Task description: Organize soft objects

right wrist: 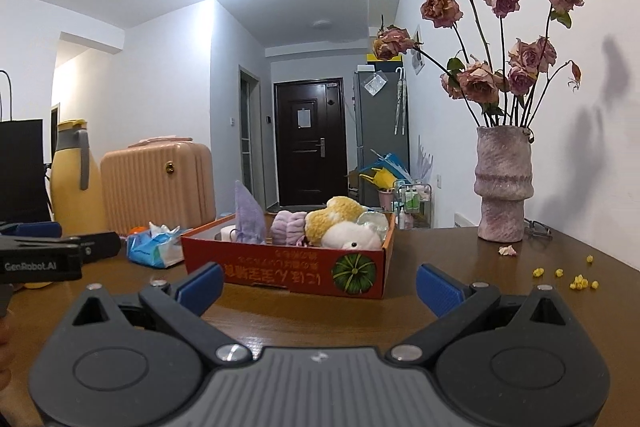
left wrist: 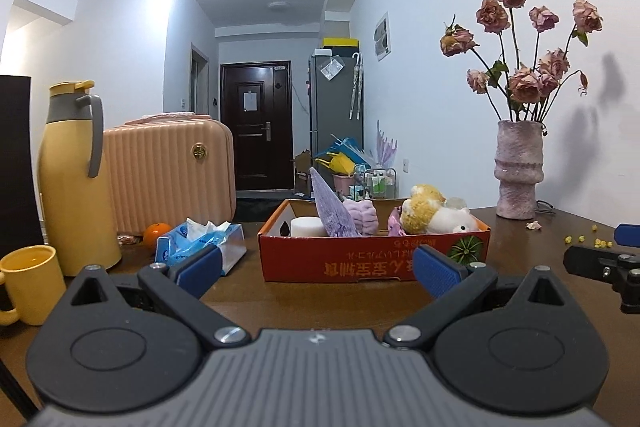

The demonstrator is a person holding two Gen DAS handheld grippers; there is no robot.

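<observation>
A red cardboard box [left wrist: 320, 261] [right wrist: 280, 267] stands on the brown table. Inside it lie a yellow-and-white plush toy [left wrist: 432, 217] [right wrist: 340, 223], a lilac fluffy piece [left wrist: 362, 217] [right wrist: 288, 225], an upright purple cloth [left wrist: 330, 207] [right wrist: 248, 213] and a white round pad [left wrist: 306, 226]. My left gripper [left wrist: 318, 273] is open and empty, just in front of the box. My right gripper [right wrist: 318, 287] is also open and empty, near the box's front right corner. Each gripper shows at the edge of the other's view.
A blue tissue pack [left wrist: 200, 245] [right wrist: 156, 247], an orange [left wrist: 157, 233], a yellow jug [left wrist: 76, 179], a yellow mug [left wrist: 32, 283] and a peach case [left wrist: 168, 171] stand left of the box. A pink vase of dried roses [right wrist: 502, 183] and yellow crumbs [right wrist: 578, 277] are at the right.
</observation>
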